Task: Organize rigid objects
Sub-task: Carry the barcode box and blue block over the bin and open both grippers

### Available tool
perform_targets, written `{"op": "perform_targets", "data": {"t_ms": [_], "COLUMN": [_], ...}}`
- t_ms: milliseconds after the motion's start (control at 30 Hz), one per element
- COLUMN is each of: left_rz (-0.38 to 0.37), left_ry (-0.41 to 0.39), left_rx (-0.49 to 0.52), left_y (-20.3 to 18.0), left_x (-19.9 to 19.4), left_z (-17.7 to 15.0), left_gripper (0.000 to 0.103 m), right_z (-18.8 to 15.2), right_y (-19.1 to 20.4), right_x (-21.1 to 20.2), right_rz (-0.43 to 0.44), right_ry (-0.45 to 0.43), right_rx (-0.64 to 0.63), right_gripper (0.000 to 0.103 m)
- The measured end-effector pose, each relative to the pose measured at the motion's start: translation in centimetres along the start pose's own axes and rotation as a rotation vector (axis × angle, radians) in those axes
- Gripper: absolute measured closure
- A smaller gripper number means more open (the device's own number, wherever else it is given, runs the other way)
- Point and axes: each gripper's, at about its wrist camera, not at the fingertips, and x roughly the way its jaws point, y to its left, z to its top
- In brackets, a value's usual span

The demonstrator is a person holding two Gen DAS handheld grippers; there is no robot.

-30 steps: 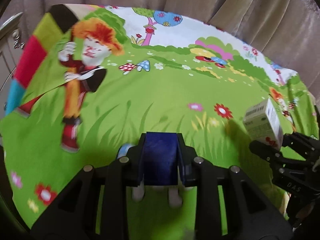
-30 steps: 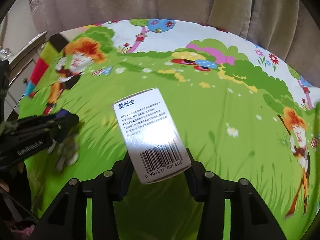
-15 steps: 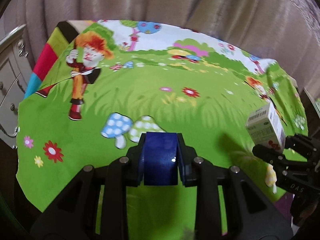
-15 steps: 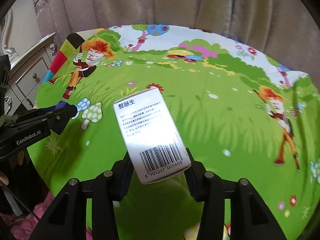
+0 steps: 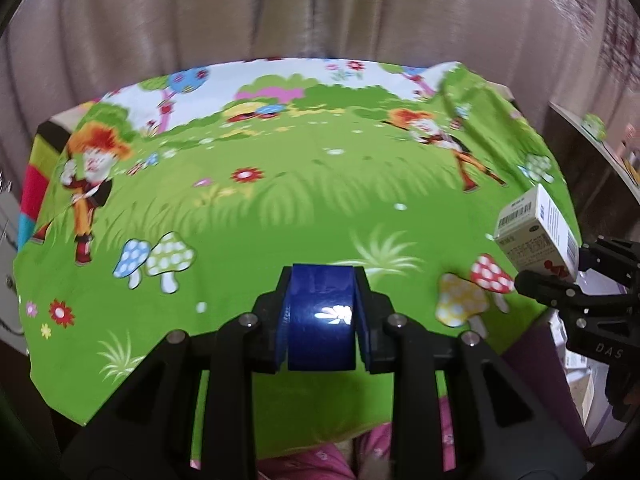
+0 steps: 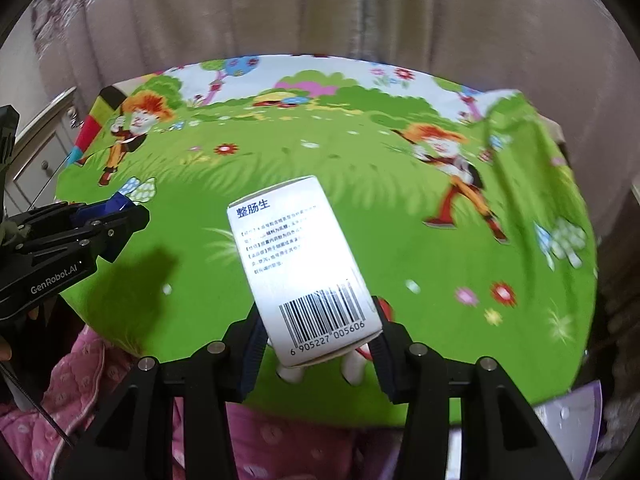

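There are two grippers, and each one holds one thing. The left gripper is squeezed tight on one shiny blue block. The right gripper is clamped on one white medicine box with a barcode and blue writing on it. Both things are up in the air, above the near edge of the table. The table is covered by one bright green cartoon cloth with two orange-haired kids, mushrooms and flowers. Beige curtains hang behind it. Pink pajamas show at the bottom.
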Motion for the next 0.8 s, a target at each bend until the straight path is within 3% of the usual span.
{"op": "perform_targets", "data": {"t_ms": [267, 633, 800], "left_rz": [-0.069, -0.33, -0.396], "left_ry": [0.002, 0.096, 0.119], "left_rx": [0.136, 0.428, 0.544], "left_y": [-6.3, -20.4, -26.1], "left_x": [-0.7, -2.0, -2.8], "left_z": [0.4, -0.1, -1.2], "left_gripper": [0.071, 0.071, 0.071], "right_z": [-4.4, -12.4, -15.8], "right_y": [-4.9, -14.0, -16.2], "right_x": [-3.4, -9.5, -11.4], "right_rz": [-0.059, -0.244, -0.303], "right_ry": [-0.004, 0.011, 0.022], "right_rx": [0.113, 0.312, 0.376], "right_gripper": [0.055, 0.055, 0.055]}}
